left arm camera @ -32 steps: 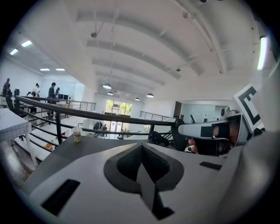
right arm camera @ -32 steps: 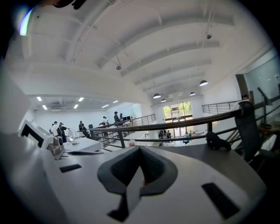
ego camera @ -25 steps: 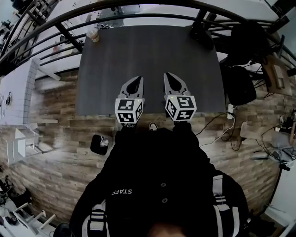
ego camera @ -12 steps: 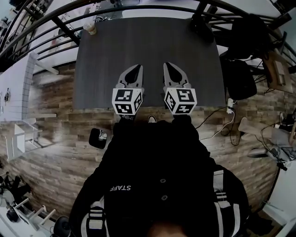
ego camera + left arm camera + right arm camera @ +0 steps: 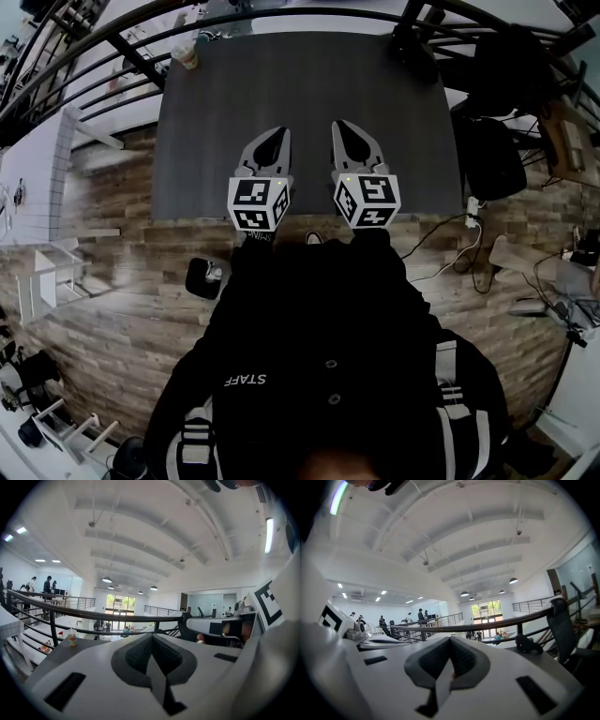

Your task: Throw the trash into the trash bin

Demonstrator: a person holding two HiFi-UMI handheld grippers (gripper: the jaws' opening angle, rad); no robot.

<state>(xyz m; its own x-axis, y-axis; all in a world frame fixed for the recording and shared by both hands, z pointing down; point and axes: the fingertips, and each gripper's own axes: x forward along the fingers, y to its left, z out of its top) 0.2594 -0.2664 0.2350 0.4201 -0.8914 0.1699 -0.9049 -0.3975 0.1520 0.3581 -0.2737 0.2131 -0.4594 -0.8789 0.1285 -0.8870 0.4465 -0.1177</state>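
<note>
A drink cup (image 5: 187, 54) with a lid stands on the far left corner of the dark grey table (image 5: 300, 94); it also shows in the left gripper view as the cup (image 5: 71, 638). On the wooden floor, left of my legs, sits a small black bin (image 5: 204, 277). My left gripper (image 5: 272, 137) and right gripper (image 5: 345, 129) hover side by side over the table's near edge, both pointing away from me. Both are shut with nothing between the jaws: the left gripper (image 5: 151, 637) and right gripper (image 5: 450, 641) each show their pads meeting.
A black object (image 5: 412, 49) lies at the table's far right corner, seen also as the black object (image 5: 528, 644). A dark railing (image 5: 281, 17) runs behind the table. A black chair (image 5: 492, 159) and cables (image 5: 459, 258) are on the right.
</note>
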